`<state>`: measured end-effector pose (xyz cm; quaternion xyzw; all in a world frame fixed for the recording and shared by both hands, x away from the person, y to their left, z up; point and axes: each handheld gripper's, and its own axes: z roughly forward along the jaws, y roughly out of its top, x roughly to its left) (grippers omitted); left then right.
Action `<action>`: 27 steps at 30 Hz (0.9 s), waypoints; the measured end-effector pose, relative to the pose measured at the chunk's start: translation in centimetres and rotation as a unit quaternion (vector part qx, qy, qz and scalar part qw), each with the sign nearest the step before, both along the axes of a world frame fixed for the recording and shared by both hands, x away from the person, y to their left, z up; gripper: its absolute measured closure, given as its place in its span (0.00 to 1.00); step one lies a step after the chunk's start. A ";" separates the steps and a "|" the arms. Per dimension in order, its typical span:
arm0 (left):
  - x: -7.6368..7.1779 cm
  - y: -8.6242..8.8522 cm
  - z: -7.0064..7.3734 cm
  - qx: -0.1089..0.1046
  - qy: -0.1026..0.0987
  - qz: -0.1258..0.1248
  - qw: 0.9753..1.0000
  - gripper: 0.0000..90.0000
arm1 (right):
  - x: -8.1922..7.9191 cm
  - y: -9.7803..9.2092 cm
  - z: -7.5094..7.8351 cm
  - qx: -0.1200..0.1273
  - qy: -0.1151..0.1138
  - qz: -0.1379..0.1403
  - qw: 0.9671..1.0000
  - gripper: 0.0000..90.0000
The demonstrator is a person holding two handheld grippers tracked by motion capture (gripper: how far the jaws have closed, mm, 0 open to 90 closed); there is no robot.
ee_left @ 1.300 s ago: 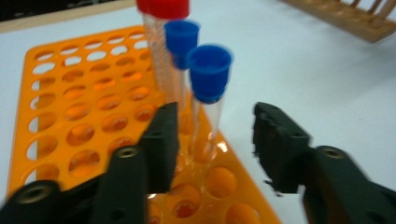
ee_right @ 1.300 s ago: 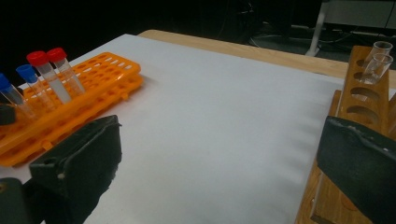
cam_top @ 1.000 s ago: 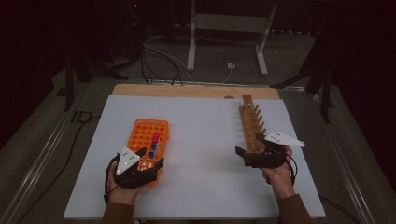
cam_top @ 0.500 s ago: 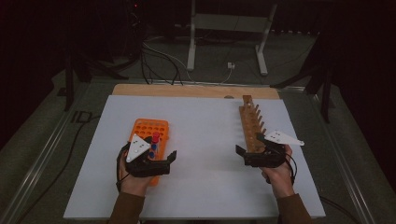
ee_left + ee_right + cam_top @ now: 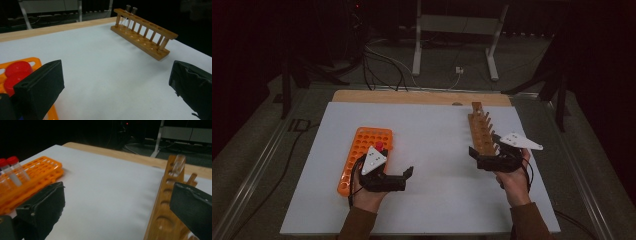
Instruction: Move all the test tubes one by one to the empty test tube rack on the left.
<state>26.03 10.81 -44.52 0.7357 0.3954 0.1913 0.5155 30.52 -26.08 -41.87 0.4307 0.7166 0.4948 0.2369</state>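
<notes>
In the high view, the left hand-held gripper (image 5: 408,176) lies low over the white tabletop (image 5: 432,150), just beside the near right corner of the orange tube rack (image 5: 362,152), its jaws pointing to the right and spread apart with nothing between them. A red-capped tube (image 5: 379,146) stands in the orange tube rack close behind the grey plate of that gripper. On the right side of the tabletop, the right hand-held gripper (image 5: 476,156) sits at the near end of the wooden tube rack (image 5: 480,131), which runs away from the person towards the wooden edge strip (image 5: 412,96); its jaws reach about the rack's near end, though whether they touch it cannot be told from here.

In the left gripper view, the two black jaws stand wide apart and empty. Red caps (image 5: 17,72) and a corner of the orange tube rack (image 5: 35,61) show just behind the left jaw. Farther off, the wooden tube rack (image 5: 147,37) stands on the tabletop, with two clear tubes (image 5: 131,15) upright at its far end.

In the right gripper view, the jaws are likewise wide open, holding nothing. The wooden tube rack (image 5: 165,202) rises just inside the right jaw, a clear tube (image 5: 178,166) at its far end. The orange tube rack (image 5: 37,175) lies well apart to the left, with red-capped tubes (image 5: 15,170) standing in it.
</notes>
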 end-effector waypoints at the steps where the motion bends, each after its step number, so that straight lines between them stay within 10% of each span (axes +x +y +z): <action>1: 0.0 -0.1 0.0 0.000 0.001 0.000 1.000 0.01 | 0.4 -0.1 0.2 -0.001 -0.003 0.000 1.000 0.00; 11: 0.0 -0.2 -0.2 -0.001 0.006 -0.001 1.000 0.01 | 4.9 -1.3 1.7 -0.004 -0.008 -0.031 0.999 0.07; 27: -0.2 0.4 0.1 -0.018 0.006 0.003 1.000 0.01 | 12.6 -2.6 -0.4 -0.024 0.057 -0.083 0.995 0.42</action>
